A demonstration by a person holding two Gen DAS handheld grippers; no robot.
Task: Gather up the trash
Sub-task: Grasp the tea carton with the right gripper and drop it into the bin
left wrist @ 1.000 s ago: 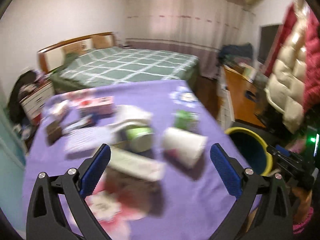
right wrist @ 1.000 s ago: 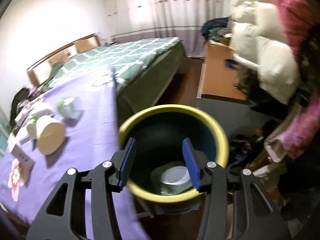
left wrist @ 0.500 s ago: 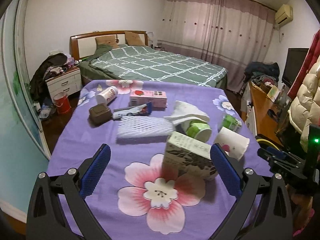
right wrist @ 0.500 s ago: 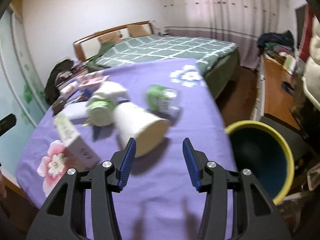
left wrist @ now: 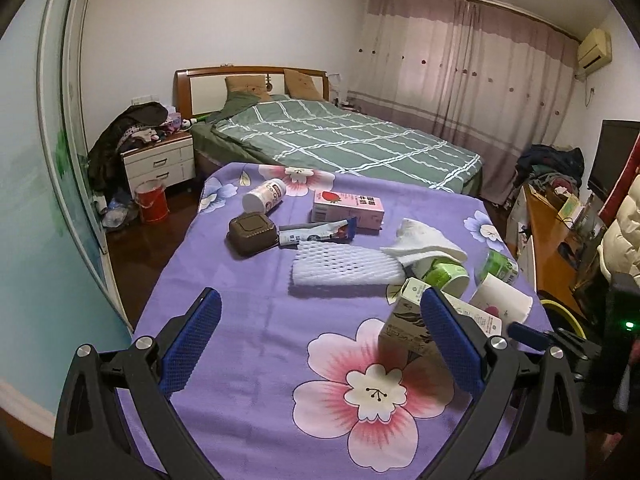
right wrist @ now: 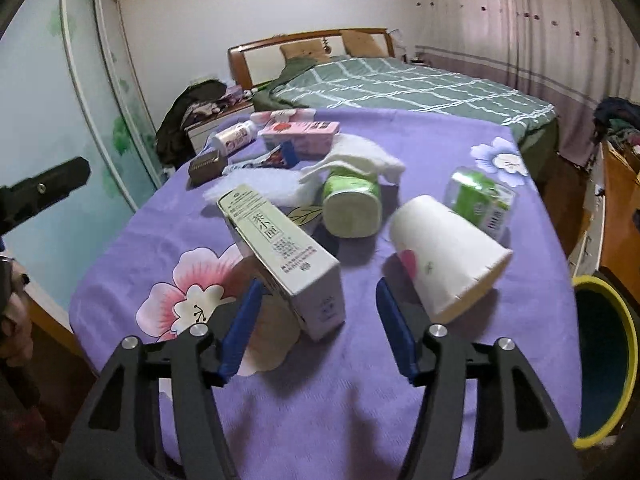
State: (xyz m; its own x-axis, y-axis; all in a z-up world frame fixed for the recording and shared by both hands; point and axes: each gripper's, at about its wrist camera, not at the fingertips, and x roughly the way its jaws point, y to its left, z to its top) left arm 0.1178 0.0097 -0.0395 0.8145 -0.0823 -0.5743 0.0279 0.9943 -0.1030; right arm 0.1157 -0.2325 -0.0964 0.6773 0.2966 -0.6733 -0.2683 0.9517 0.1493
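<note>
I have the purple flowered tablecloth (right wrist: 400,400) filling most of both views, with the litter strewn across its far and middle stretch, and the yellow-rimmed bin (right wrist: 628,344) standing just off the table's right edge, beside my right gripper (right wrist: 318,320). That gripper sits low over the near edge with its jaws spread and nothing between them; the end of the tea carton (right wrist: 284,256) lies just ahead of the gap, nearer the left pad. The carton looks like thin card, probably empty, so I judge it light and fairly stiff but easy to crush; I would take it across its narrow sides near the end, squeezing gently. To its right the white paper cup (right wrist: 444,256) lies on its side, mouth toward me; it should be feather-light and inclined to roll, so a pinch across the rim or wall seems best. Behind them sit a green tub (right wrist: 352,204), a small green can (right wrist: 482,198), a crumpled tissue (right wrist: 360,158) and a foam net sleeve (left wrist: 344,266), the last two soft and springy. My left gripper (left wrist: 320,344) hangs wide open and empty over bare cloth, well apart from any item.
</note>
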